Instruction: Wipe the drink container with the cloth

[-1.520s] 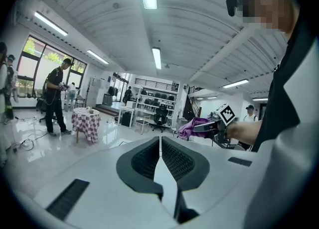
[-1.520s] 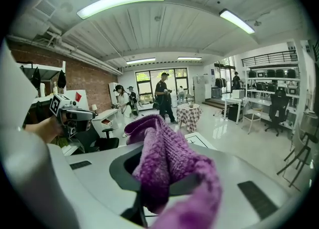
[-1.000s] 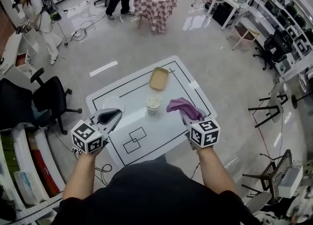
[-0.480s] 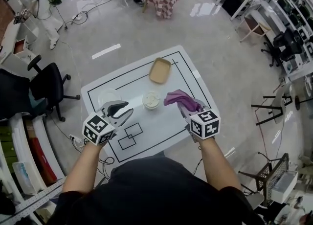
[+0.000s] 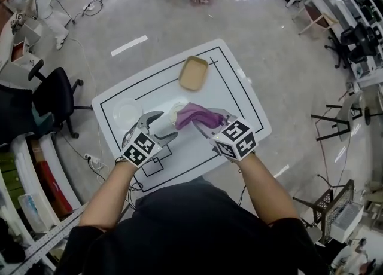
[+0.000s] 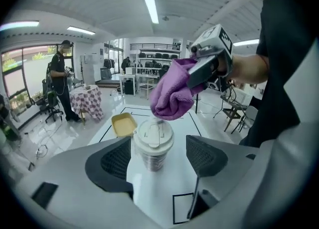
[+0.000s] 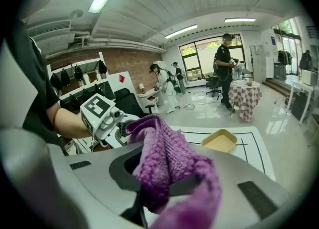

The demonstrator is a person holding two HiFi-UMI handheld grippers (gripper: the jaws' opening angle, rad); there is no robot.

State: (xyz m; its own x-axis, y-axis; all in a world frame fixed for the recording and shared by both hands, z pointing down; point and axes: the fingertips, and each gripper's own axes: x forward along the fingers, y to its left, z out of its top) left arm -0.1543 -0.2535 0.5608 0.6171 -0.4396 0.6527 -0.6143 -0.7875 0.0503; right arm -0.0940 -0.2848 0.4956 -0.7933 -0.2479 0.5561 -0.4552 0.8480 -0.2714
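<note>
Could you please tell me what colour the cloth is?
The cloth is purple, clearest in the right gripper view.

Left gripper [image 5: 164,126], its jaws just opening, straddles the cup [image 5: 170,113]; right gripper [image 5: 206,125] holds a purple cloth [image 5: 192,114] over it.

- The left gripper [image 5: 163,125] has just been opening its jaws. The drink container [image 6: 152,142] stands between them, with a gap on each side.
- The cloth [image 6: 172,93], clamped in the right gripper [image 6: 193,78], hangs over the container's lid and blocks the way down from above.
- The yellow tray [image 5: 194,72] occupies the far part of the table [image 5: 242,100]; bare surface separates it from the container.
- A round clear dish [image 5: 127,112] lies just left of the left gripper.
- The table's right part is bare.
- An office chair [image 5: 54,97] stands near the table's left edge.
</note>
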